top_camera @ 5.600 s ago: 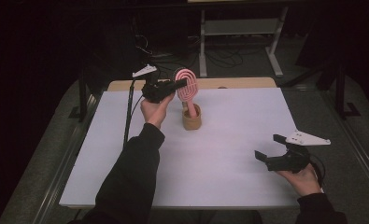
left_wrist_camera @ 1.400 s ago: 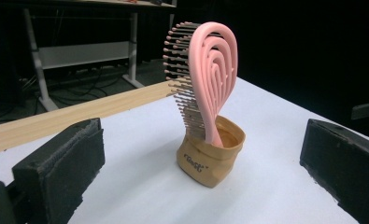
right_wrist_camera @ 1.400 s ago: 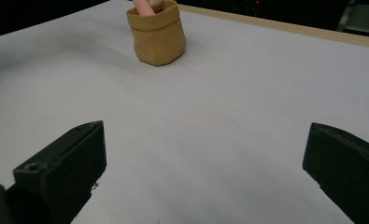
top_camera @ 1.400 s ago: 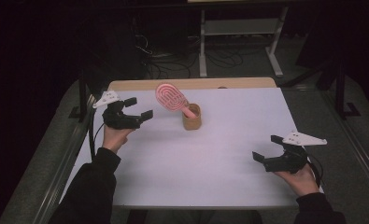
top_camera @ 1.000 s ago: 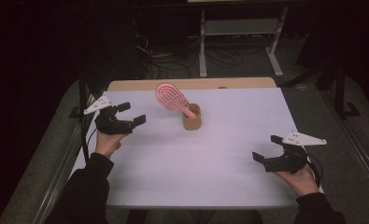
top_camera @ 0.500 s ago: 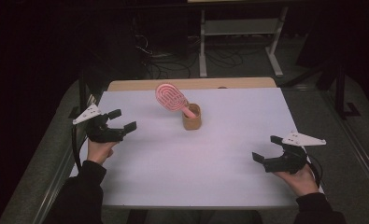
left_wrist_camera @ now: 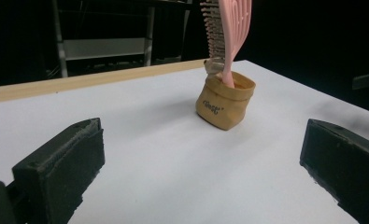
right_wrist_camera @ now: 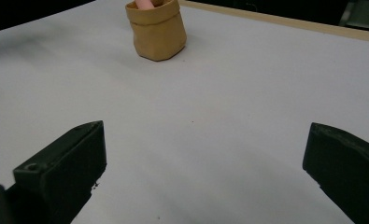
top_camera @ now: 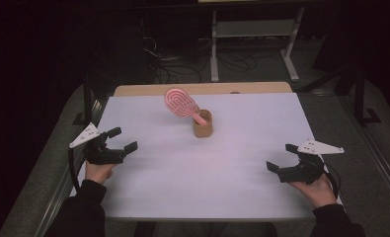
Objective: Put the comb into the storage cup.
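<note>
Left tongs (top_camera: 117, 140) held low at the counter's (top_camera: 182, 173) left edge, jaws wide apart, nothing between them. Right tongs (top_camera: 283, 158) near the right edge, jaws spread too, hand underneath, both forearms coming from below.

Dark lab (floor cables (top_camera: 175, 69))

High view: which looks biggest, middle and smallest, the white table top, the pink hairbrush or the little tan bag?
1. White table top, by far the largest.
2. Pink hairbrush.
3. Little tan bag, only slightly smaller than the brush.
</note>
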